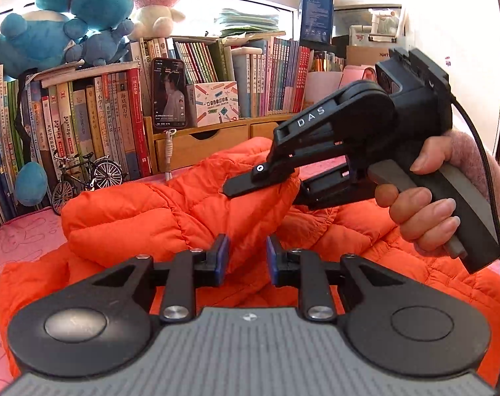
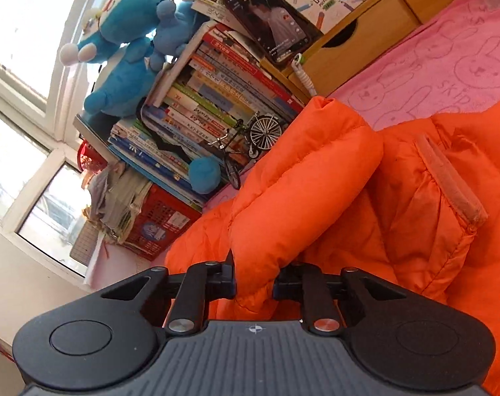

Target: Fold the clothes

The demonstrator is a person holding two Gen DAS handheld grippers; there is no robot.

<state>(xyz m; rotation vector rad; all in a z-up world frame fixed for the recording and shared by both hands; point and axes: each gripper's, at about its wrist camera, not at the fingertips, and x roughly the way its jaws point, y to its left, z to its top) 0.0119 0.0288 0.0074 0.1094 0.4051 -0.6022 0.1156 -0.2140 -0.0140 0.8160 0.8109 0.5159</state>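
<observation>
An orange puffer jacket [image 1: 365, 247] lies on a pink bunny-print cloth [image 1: 22, 244]. One sleeve [image 1: 170, 211] is lifted and draped across the body. My left gripper [image 1: 247, 257] has its jaws closed against a fold of the sleeve, with the blue pads [image 1: 223, 257] pressing the fabric. My right gripper [image 1: 266, 181] shows in the left wrist view, held by a hand, shut on the sleeve higher up. In the right wrist view the right gripper [image 2: 254, 283] clamps the puffy sleeve [image 2: 303, 191], which rises to its cuff [image 2: 322, 102].
Rows of books [image 1: 91, 122], a phone [image 1: 169, 94], a wooden drawer unit [image 1: 203, 145], a model bicycle [image 1: 85, 178] and blue and pink plush toys [image 1: 85, 10] line the back edge. A red crate [image 2: 157, 224] and a window [image 2: 25, 66] stand to the left.
</observation>
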